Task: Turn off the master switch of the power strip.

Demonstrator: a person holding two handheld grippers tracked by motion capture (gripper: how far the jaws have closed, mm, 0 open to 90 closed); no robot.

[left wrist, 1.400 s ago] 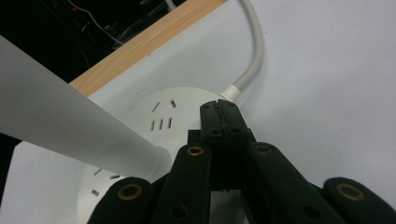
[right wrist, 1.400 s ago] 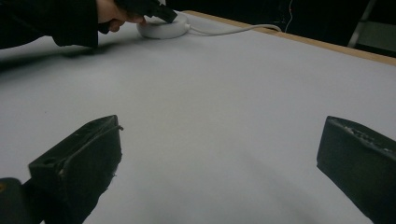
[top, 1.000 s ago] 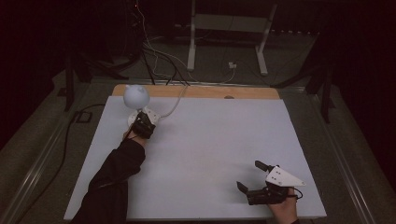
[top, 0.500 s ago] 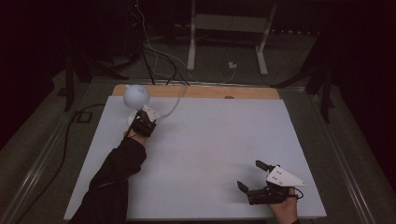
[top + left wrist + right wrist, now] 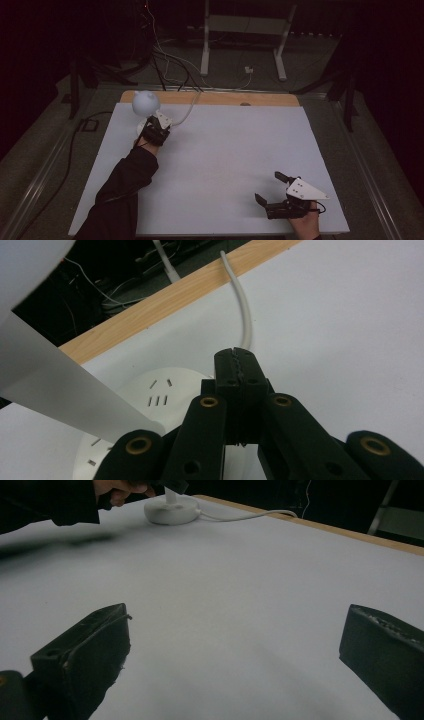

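The right tongs (image 5: 270, 187) have edged slightly leftward on the table since a second ago

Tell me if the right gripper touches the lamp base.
Apart. The high view shows the right gripper at the table's near corner, the lamp base far across it.

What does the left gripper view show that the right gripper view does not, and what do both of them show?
Left gripper view alone: the left gripper with jaws pressed together, empty, and small vent slots on the lamp's round white base. Right gripper view alone: the right gripper with jaws wide apart above bare white tabletop, and a hand near the lamp. Both: the base, its white cable, the table's wooden edge.
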